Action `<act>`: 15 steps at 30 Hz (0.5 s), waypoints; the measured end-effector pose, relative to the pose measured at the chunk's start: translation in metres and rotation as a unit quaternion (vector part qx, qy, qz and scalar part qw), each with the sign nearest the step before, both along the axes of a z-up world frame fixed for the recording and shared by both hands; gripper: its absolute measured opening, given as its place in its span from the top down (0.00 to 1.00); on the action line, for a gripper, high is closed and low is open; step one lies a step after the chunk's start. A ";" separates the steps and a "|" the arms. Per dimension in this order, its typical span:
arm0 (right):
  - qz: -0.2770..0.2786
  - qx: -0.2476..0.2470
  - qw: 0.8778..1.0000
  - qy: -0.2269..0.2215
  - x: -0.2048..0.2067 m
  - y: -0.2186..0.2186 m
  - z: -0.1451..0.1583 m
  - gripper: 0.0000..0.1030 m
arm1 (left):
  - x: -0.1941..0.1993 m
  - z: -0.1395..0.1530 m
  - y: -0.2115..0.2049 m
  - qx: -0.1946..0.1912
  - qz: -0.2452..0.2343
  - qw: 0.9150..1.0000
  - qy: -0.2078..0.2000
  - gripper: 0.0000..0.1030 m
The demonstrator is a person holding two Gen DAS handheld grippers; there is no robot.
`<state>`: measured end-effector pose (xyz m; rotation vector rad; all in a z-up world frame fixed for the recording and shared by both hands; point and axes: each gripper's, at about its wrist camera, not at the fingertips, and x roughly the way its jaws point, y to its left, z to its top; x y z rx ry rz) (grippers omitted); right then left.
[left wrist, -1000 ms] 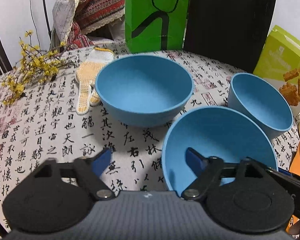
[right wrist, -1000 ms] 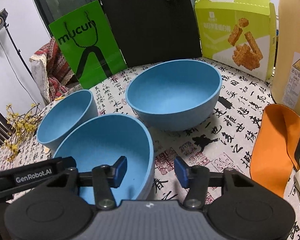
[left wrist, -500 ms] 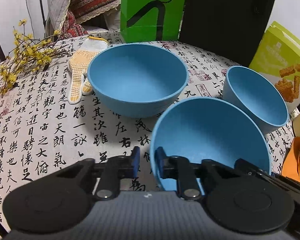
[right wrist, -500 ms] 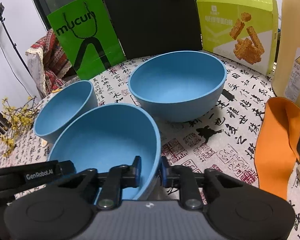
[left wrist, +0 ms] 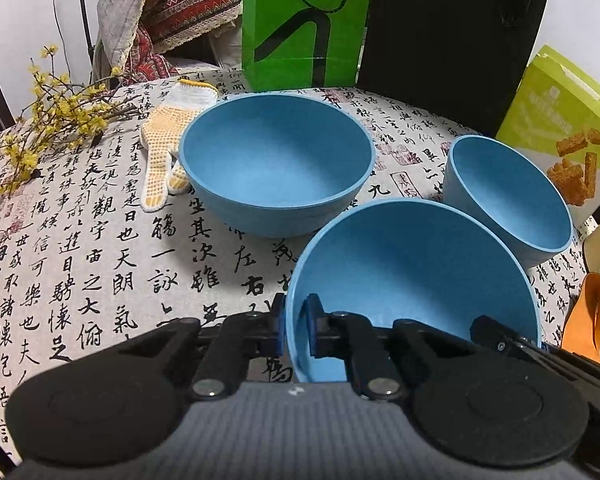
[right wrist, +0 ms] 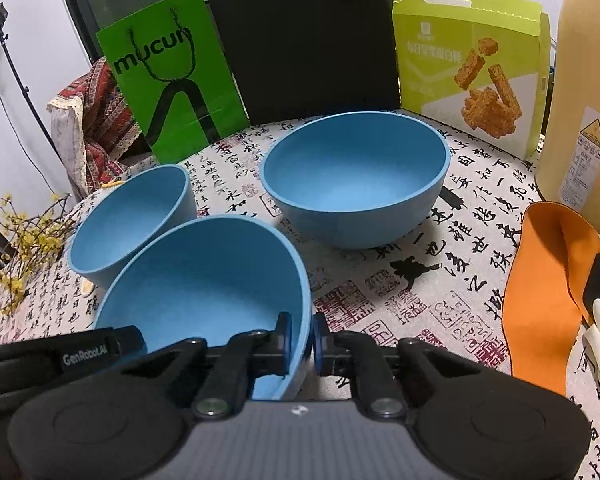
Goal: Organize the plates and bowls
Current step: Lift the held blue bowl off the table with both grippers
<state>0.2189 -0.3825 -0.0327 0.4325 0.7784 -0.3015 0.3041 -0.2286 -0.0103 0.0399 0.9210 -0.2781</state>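
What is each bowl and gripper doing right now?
Left gripper: shut on the near bowl's rim.
Right gripper: shut on the same bowl's opposite rim.
Near bowl: empty, gripped, tilted.
Big bowl: empty, upright.
Small bowl: empty, behind the near bowl.

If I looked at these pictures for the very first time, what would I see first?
Three blue bowls on a tablecloth covered in black Chinese writing. The nearest bowl is pinched at its rim by both grippers, the left gripper on one side, the right gripper on the other. Behind stands a bright green mucun bag, beside a snack box.
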 end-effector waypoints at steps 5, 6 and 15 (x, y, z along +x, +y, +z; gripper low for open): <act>-0.001 0.001 1.000 -0.004 -0.002 0.002 0.002 0.90 | -0.002 0.004 0.002 -0.004 0.002 1.000 -0.004 0.89; -0.001 0.001 1.000 -0.004 -0.003 0.003 0.002 0.90 | -0.003 0.005 0.003 -0.006 0.002 1.000 -0.004 0.89; -0.003 0.000 1.000 -0.010 -0.009 0.005 0.008 0.90 | -0.012 0.011 0.006 -0.006 0.001 1.000 -0.013 0.89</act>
